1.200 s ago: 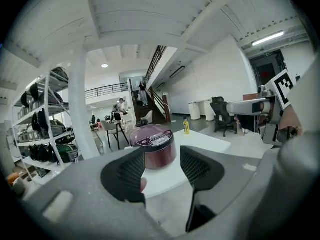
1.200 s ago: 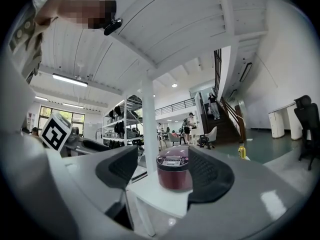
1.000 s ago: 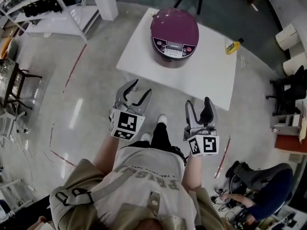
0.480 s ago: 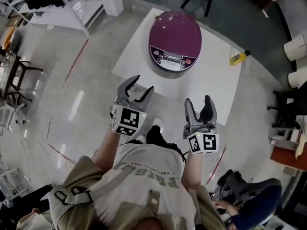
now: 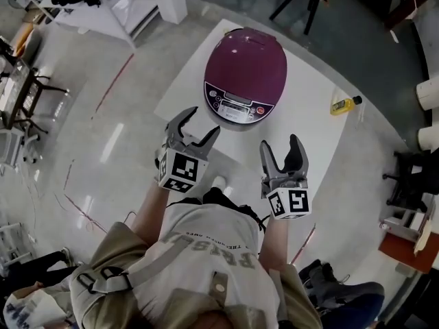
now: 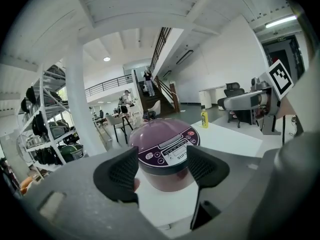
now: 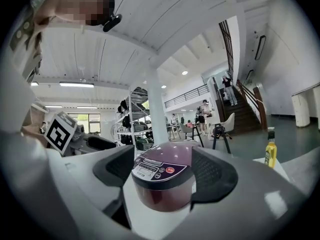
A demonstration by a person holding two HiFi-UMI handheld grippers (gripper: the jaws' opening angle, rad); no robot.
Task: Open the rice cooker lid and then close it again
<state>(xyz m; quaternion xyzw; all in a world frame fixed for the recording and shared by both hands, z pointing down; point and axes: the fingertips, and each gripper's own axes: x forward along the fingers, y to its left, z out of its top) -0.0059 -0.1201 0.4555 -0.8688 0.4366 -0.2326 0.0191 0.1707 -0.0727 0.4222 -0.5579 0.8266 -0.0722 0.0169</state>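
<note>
- Left fingers [image 6: 120, 174]: dark, ribbed pads standing about half apart. The jaws have just been opening. Nothing is gripped; no pad touches anything.
- Left gripper [image 5: 199, 123]: pointed forward and slightly down at the near edge of the table. In the left gripper view the cooker shows in the gap between the jaws, but beyond them and clear of both.
- Right fingers [image 7: 117, 166]: same dark pads, parted to a similar moderate width. These jaws have also just been opening. Nothing is held.
- Right gripper [image 5: 279, 146]: held roughly level, beside the left one and apart from it. It faces the same table edge, with the cooker showing past its jaws, untouched.
- Marker cubes [image 5: 180, 170]: one white cube with black square patterns sits at the rear of each gripper, close to the person's beige shirt [image 5: 206, 252].
- Round, glossy purple rice cooker [image 5: 245, 67]: upright on the table, near the grippers and ahead of them. The lid is down. Its silver control panel [image 5: 236, 107] with buttons faces the person.
- Square white table [image 5: 309, 129]: stands corner-on on a pale, glossy floor and carries the cooker.
- Small yellow bottle with a dark cap [image 5: 343, 105]: lies on the table to the cooker's right, well apart from it.
- White shelving rack [image 5: 103, 9]: stands at upper left, away from the table.
</note>
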